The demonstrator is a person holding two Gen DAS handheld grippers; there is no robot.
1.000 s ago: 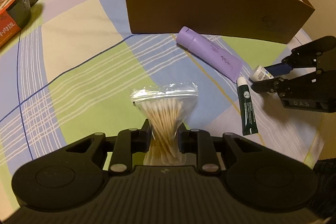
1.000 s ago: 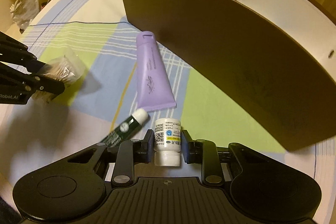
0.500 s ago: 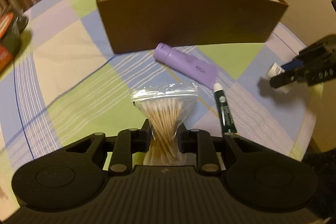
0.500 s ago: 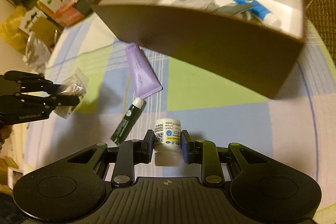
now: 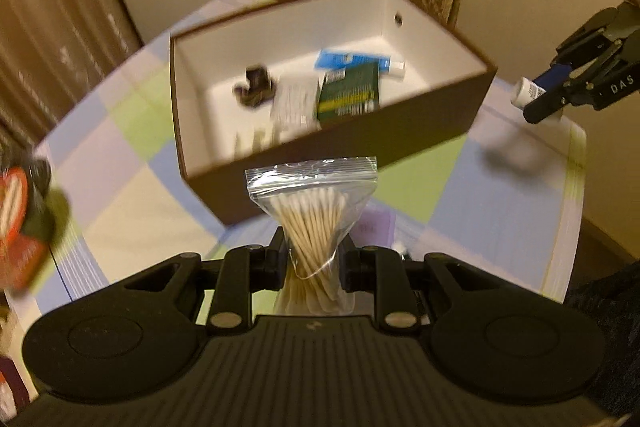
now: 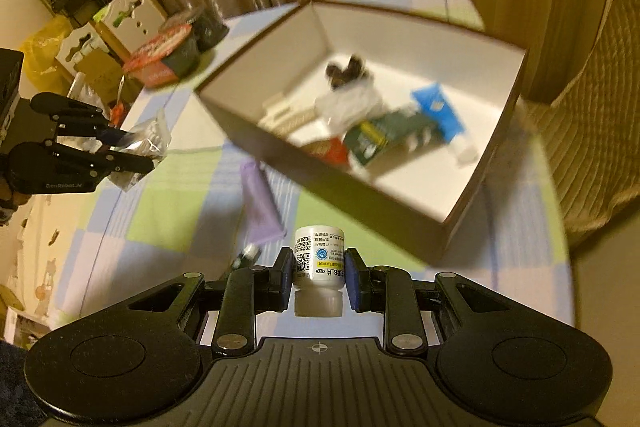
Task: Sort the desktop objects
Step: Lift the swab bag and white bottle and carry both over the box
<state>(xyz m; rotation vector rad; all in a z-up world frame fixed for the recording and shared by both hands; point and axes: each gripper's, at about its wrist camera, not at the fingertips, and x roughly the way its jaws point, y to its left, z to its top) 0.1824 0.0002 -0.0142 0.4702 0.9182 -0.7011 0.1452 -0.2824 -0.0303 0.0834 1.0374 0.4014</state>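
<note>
Left tongs (image 5: pixel 312 259): clamping clear zip bag of cotton swabs (image 5: pixel 314 215), airborne.
Right tongs (image 6: pixel 319 273): gripping small white pill bottle (image 6: pixel 319 263).
Ahead: brown cardboard box (image 5: pixel 420 135) sitting open.

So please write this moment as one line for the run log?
left gripper: shut on cotton swab bag | right gripper: shut on white pill bottle | both raised near brown box | nothing released

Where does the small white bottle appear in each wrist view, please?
Left wrist: bottle at far right, clamped in the right gripper.
Right wrist: bottle at bottom centre, between the fingers.
Shared landmark: the brown box, behind it in both.
</note>
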